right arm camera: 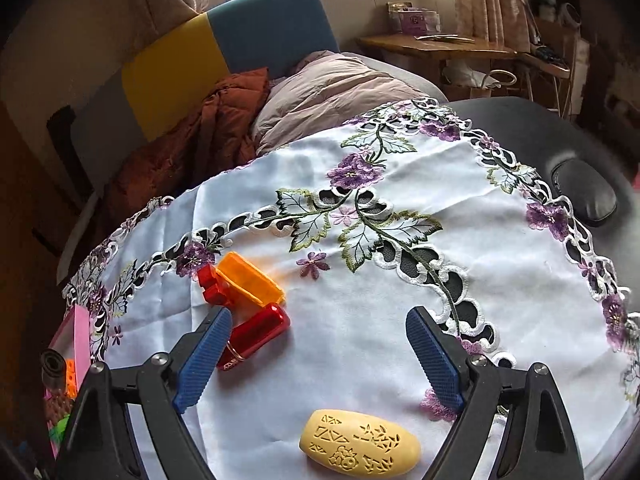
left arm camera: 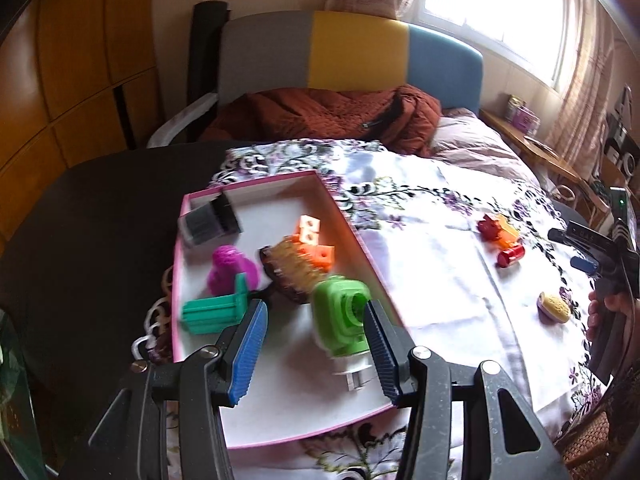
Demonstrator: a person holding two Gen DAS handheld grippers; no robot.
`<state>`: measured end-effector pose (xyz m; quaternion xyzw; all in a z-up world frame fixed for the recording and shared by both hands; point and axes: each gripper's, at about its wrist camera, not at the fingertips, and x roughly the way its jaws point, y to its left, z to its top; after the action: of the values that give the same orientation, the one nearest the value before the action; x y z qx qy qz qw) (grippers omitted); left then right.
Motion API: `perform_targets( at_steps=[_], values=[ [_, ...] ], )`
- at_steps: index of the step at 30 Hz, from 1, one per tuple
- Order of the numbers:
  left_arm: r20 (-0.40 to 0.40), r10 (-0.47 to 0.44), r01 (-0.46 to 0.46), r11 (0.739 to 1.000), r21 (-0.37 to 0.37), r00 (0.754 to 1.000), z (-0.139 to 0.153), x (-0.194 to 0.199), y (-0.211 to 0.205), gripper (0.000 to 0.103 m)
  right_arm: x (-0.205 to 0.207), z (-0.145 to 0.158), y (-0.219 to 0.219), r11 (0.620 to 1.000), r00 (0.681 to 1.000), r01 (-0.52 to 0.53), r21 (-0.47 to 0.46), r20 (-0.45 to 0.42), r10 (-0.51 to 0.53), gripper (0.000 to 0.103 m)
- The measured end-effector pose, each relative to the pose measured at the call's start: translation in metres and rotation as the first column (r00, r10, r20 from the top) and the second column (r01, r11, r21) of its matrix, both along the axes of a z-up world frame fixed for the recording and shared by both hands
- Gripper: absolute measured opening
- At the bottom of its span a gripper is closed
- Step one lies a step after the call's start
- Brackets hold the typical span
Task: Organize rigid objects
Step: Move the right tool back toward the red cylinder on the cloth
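A pink-rimmed white box (left arm camera: 352,232) lies on the embroidered cloth and holds several toys: a green block (left arm camera: 340,316), a teal bench (left arm camera: 214,310), a purple figure (left arm camera: 230,268), orange cubes (left arm camera: 314,240), a brown brush-like piece (left arm camera: 290,270) and a black-capped jar (left arm camera: 208,220). My left gripper (left arm camera: 314,320) is open above the box; the blurred green block sits between its fingers, loose. My right gripper (right arm camera: 318,336) is open and empty over the cloth. A yellow carved oval (right arm camera: 360,446) lies just under it. A red cylinder (right arm camera: 256,336), an orange piece (right arm camera: 250,280) and a red piece (right arm camera: 212,286) lie by its left finger.
The round black table (left arm camera: 80,240) carries the floral cloth (right arm camera: 400,280). A black mouse-like object (right arm camera: 584,192) rests at the table's right edge. A bed with a rust quilt (left arm camera: 320,116) and a pink pillow (right arm camera: 332,88) stands behind. The box edge (right arm camera: 74,336) shows at far left.
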<state>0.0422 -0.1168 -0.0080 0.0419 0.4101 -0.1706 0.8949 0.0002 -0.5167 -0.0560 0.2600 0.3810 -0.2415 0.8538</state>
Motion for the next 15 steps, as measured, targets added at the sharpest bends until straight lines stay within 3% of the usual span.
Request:
perform_targets(
  at_steps=[9,15],
  values=[
    [-0.012,-0.130,0.130,0.991,-0.006,0.991,0.001,0.003,-0.051,0.050,-0.015,-0.004,-0.025,0.989,0.992,0.129,0.072,0.006,-0.130,0.090],
    [-0.044,-0.210,0.209,0.978,-0.014,0.977,-0.004,0.012,-0.094,0.050,-0.018,-0.004,-0.031,0.983,0.988,0.151,0.108,0.010,-0.153,0.090]
  ],
)
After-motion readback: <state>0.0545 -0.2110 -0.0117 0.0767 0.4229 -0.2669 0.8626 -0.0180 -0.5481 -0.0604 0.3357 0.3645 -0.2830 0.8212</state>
